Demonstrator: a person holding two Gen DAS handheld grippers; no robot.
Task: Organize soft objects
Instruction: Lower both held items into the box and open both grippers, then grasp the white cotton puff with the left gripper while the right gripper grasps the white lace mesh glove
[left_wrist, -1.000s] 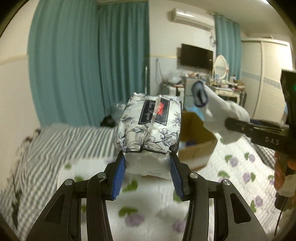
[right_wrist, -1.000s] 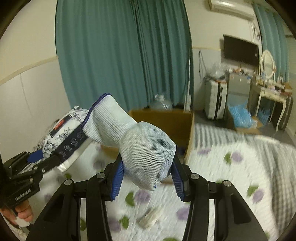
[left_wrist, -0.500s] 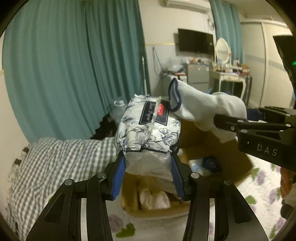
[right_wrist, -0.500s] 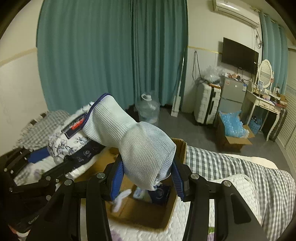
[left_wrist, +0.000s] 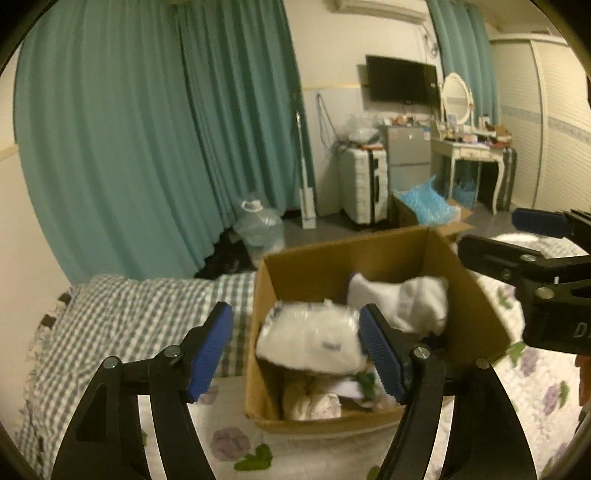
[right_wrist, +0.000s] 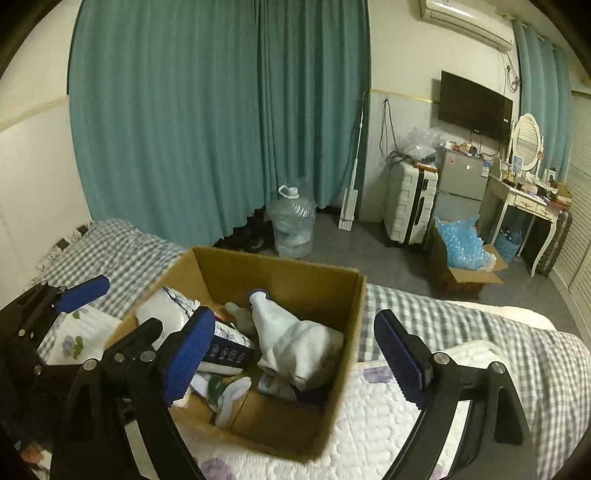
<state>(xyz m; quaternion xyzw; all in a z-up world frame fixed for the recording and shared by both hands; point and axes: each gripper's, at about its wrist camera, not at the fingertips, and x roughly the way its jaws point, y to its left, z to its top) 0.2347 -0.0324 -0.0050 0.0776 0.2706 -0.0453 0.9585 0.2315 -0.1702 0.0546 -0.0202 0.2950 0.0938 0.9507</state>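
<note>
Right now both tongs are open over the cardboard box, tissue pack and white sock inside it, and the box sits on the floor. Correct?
Not quite: the cardboard box sits on the bed's quilt, not the floor, as the right wrist view shows. The rest holds: left tongs and right tongs are open, with the tissue pack and white sock inside.

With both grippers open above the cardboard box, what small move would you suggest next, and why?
Probably lift both grippers up and away from the box. The left gripper and right gripper are open and empty, and the tissue pack and the white sock already lie inside, so nothing is left to release.
</note>
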